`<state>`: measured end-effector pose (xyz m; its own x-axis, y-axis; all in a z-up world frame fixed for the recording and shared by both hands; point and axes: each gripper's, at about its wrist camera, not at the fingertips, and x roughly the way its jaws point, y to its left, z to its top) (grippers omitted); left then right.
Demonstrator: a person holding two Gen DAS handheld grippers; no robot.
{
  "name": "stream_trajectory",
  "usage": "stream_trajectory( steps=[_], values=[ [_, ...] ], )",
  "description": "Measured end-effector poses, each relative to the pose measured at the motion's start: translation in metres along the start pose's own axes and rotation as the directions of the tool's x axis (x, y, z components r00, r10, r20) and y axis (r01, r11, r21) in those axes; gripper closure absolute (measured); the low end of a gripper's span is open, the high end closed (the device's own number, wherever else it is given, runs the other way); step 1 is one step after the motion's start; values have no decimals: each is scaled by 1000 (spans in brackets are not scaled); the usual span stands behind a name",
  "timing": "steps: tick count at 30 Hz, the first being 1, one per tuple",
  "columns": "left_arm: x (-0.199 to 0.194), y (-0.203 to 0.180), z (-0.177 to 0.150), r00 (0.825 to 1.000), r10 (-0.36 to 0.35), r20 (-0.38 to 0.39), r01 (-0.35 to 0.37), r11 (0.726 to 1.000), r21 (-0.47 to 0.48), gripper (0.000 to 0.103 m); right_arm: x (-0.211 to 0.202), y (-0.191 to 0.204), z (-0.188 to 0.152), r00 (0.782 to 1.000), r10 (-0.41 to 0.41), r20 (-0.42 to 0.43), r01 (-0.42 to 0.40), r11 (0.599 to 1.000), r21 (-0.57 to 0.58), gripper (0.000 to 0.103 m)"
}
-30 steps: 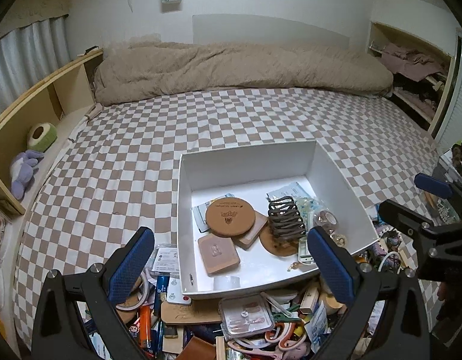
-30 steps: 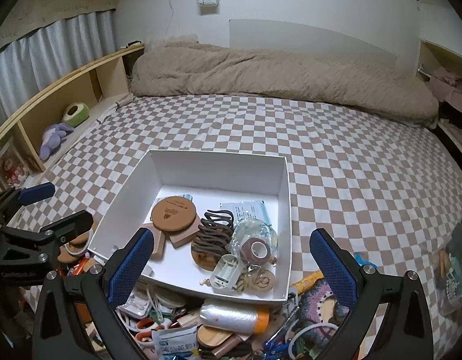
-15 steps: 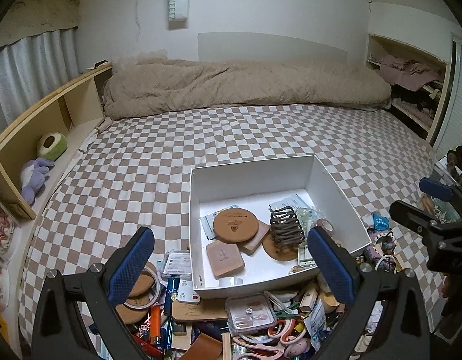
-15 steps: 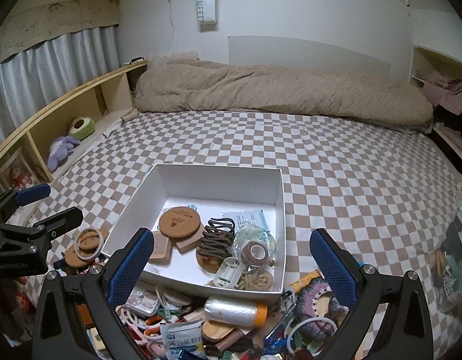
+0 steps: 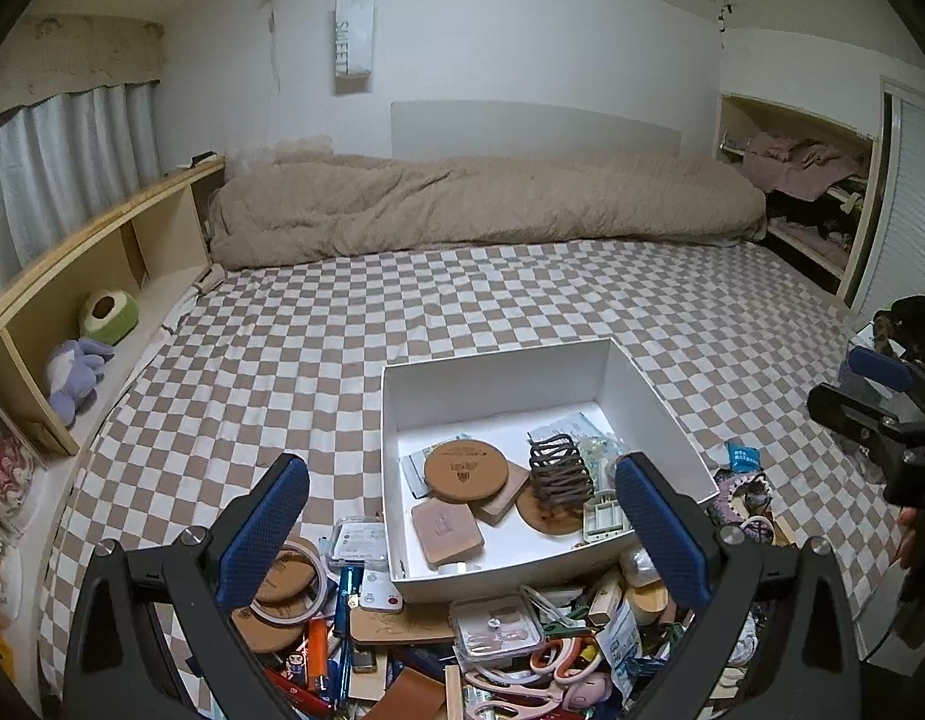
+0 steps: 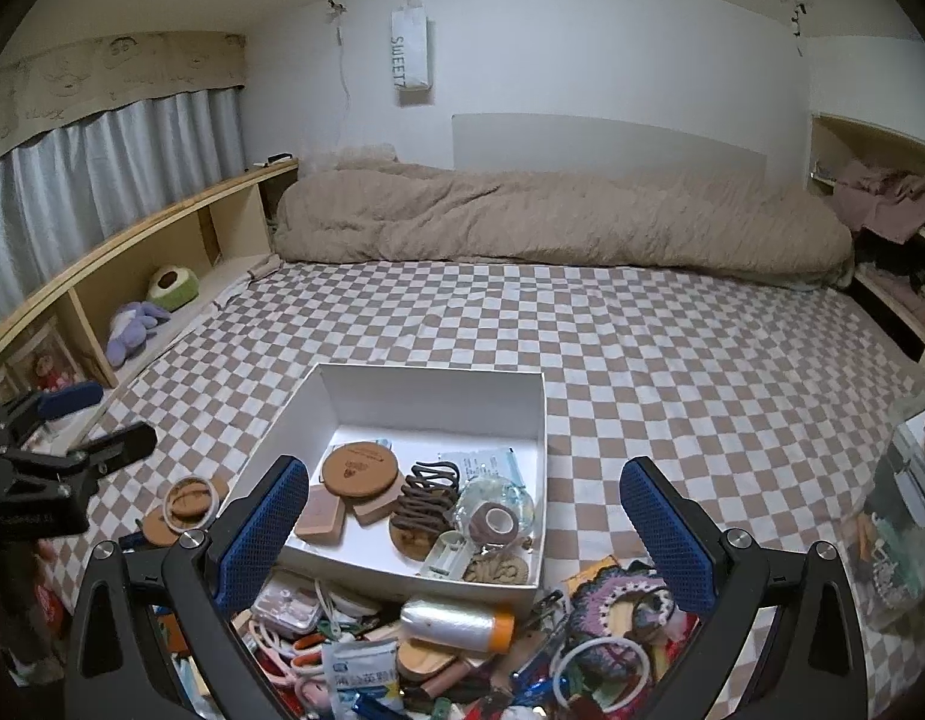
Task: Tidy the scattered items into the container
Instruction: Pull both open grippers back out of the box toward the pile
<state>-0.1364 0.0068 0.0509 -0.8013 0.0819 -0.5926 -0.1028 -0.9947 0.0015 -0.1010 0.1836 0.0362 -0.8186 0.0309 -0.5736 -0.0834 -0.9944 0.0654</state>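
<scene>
A white box (image 5: 498, 371) (image 6: 438, 384) sits on the checkered bed. It holds round cork coasters (image 5: 465, 470) (image 6: 359, 469), a brown claw hair clip (image 5: 559, 469) (image 6: 425, 495), a tape roll (image 6: 491, 521) and other small things. A heap of scattered items (image 5: 492, 648) (image 6: 438, 642) lies in front of the box. My left gripper (image 5: 462, 516) is open above the heap's left part with nothing between its fingers. Over the heap's right part my right gripper (image 6: 462, 516) is open and empty too.
A beige duvet (image 5: 480, 204) lies along the far side of the bed. A wooden shelf (image 5: 72, 276) with plush toys runs down the left. A closet with clothes (image 5: 804, 192) stands at the right. Bare checkered sheet (image 6: 672, 348) spreads behind and right of the box.
Both grippers have pulled back and risen, so the box looks smaller and more of the room and the heap shows. Both stay open and empty.
</scene>
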Motion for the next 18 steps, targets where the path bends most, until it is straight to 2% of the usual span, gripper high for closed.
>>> stream_trajectory(
  steps=[5, 9, 18],
  values=[
    [-12, 8, -2, 999, -11, 31, 11, 1000, -8, 0, -14, -16, -3, 999, -28, 21, 28, 1000, 1, 0],
    [-19, 20, -3, 999, -22, 49, 24, 998, -52, 0, -23, -34, -9, 998, -34, 50, 33, 999, 24, 0],
    [-25, 42, -13, 996, 24, 84, -17, 997, -80, 0, -19, -67, -24, 999, -46, 29, 43, 995, 90, 0]
  ],
)
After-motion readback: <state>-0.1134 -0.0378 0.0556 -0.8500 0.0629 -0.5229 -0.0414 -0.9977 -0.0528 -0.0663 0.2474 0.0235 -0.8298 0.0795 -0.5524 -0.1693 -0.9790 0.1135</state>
